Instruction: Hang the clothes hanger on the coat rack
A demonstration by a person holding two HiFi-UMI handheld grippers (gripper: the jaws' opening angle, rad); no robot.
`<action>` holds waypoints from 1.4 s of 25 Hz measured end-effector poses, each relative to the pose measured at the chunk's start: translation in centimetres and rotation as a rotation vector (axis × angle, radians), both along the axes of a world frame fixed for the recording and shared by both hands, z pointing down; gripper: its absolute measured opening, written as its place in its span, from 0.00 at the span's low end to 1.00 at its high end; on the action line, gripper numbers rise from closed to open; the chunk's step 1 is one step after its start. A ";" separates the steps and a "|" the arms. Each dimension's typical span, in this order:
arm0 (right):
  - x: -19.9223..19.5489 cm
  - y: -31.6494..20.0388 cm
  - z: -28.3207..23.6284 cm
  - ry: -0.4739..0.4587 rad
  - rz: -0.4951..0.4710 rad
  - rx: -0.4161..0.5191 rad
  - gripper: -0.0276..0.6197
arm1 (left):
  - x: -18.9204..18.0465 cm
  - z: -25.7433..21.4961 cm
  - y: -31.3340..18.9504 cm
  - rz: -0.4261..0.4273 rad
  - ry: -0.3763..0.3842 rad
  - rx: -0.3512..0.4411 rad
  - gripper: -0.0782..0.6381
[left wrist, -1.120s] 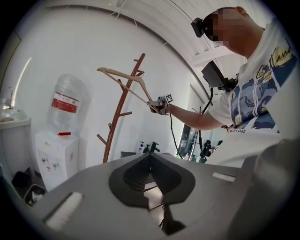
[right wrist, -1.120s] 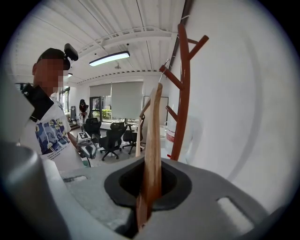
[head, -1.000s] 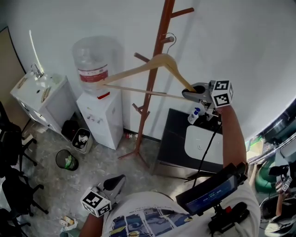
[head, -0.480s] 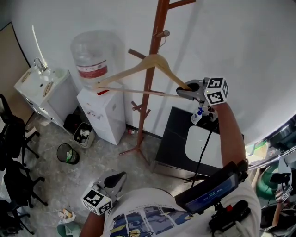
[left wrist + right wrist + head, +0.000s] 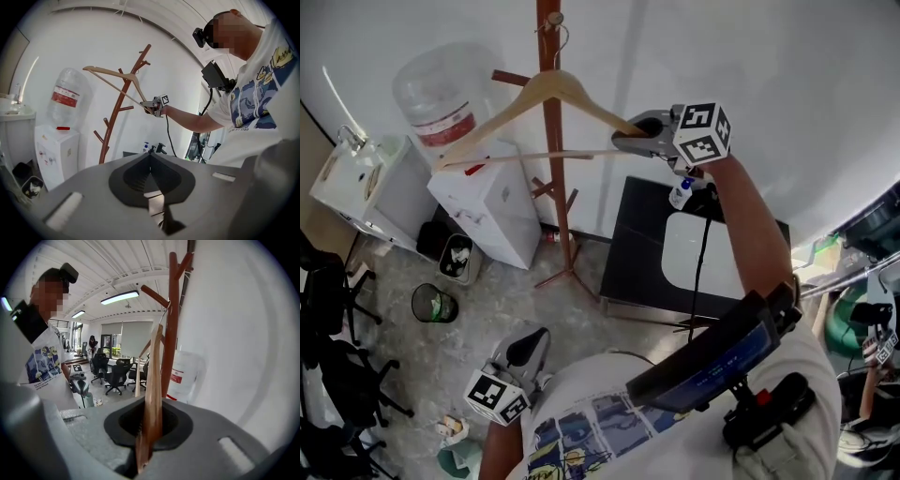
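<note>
The speckled grey stone floor (image 5: 478, 328) bore a brown wooden coat rack (image 5: 552, 127) at the far wall, a white water-dispenser cabinet (image 5: 487, 214) just left of it, a low black stand (image 5: 633, 255) right of it, and a round black waste bin (image 5: 434, 304) nearer, leftward.

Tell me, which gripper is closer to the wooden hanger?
Right. The right gripper is shut on one end of the hanger; the left gripper hangs low, far below it.
</note>
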State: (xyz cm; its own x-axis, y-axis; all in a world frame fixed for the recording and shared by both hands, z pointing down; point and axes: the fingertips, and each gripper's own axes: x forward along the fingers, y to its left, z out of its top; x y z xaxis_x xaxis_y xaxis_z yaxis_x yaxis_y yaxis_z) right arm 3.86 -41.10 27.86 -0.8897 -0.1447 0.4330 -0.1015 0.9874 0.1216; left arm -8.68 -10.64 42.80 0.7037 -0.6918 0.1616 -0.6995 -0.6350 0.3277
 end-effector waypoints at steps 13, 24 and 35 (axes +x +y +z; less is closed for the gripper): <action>1.9 -0.8 -0.3 -0.172 0.048 -0.023 0.27 | 1.8 0.1 -0.9 0.024 -0.018 0.003 0.11; 9.0 -1.8 0.6 -0.281 0.299 -0.074 0.37 | 2.1 -0.2 -0.5 0.122 -0.015 -0.009 0.11; 16.0 4.7 4.6 -0.318 0.592 -0.082 0.37 | -0.2 0.1 1.6 0.256 -0.014 0.000 0.11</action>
State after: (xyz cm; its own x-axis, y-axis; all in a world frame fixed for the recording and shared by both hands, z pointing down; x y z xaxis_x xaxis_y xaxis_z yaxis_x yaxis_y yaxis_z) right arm 19.83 -36.39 32.42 -0.7561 -0.6251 0.1939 -0.6468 0.7588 -0.0760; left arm -8.84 -9.08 42.88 0.8537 -0.4913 0.1727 -0.5204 -0.7920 0.3192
